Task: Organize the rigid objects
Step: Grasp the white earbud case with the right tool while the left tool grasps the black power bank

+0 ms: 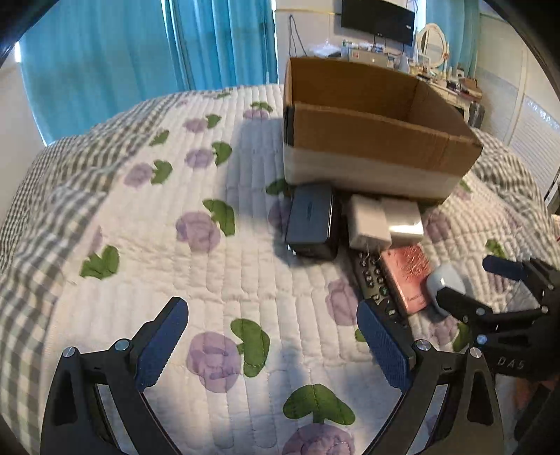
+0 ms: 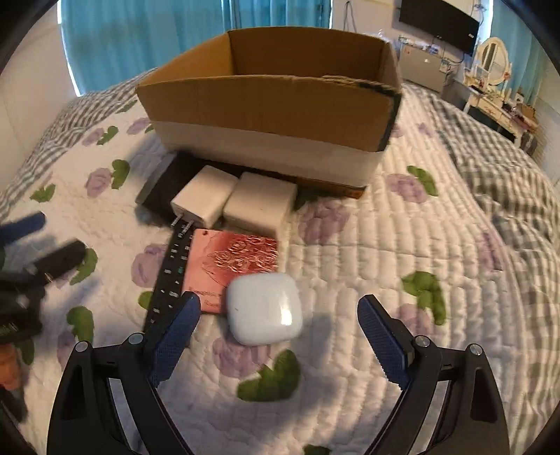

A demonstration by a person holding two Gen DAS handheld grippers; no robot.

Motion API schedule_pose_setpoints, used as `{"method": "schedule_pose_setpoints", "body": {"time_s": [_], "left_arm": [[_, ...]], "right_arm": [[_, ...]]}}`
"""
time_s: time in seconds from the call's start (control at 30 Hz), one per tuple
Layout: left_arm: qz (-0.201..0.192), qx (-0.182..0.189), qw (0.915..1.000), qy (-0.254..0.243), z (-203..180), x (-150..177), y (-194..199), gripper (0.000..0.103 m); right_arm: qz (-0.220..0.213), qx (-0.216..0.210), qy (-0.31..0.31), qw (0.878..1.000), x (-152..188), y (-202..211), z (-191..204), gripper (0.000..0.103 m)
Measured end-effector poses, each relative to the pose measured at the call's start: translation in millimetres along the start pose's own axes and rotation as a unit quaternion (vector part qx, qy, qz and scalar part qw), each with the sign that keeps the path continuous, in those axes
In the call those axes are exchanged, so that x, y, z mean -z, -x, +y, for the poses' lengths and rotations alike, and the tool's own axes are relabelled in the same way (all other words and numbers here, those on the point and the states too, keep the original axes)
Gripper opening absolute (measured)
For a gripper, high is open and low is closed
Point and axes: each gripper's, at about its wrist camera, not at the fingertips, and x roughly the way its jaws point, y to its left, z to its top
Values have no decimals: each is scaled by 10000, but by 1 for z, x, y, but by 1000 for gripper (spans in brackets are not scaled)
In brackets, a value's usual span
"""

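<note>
An open cardboard box (image 2: 266, 101) stands on the quilted bed. In front of it lie a dark grey case (image 1: 313, 220), two white charger blocks (image 2: 206, 199) (image 2: 260, 204), a black remote (image 2: 171, 276), a pink embossed card (image 2: 234, 262) and a white rounded earbud case (image 2: 264, 308). My right gripper (image 2: 280, 302) stands open with the earbud case between its fingertips, pads clear of it. Over bare quilt to the left of the remote, my left gripper (image 1: 271, 308) is open and holds nothing. Each gripper also shows in the other's view: the right gripper (image 1: 472, 280) and the blurred left gripper (image 2: 45, 241).
The quilt (image 1: 217, 280) has purple flowers and green leaves, with a grey checked border (image 2: 507, 196). Blue curtains (image 1: 140, 52) hang behind the bed. A dresser with an oval mirror (image 2: 493, 59) and a wall screen (image 1: 378, 21) stand at the far right.
</note>
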Motion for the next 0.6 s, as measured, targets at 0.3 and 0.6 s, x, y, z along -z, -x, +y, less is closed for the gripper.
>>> {"method": "schedule_pose_setpoints", "body": {"time_s": [0.3, 0.6], "left_arm": [[110, 66, 9999, -92, -6, 5, -5, 99], [121, 554, 9980, -287, -32, -10, -5, 99]], "right_arm": [[317, -272, -48, 9991, 2, -18, -1, 51], [-40, -101, -45, 9999, -22, 10, -15, 51]]}}
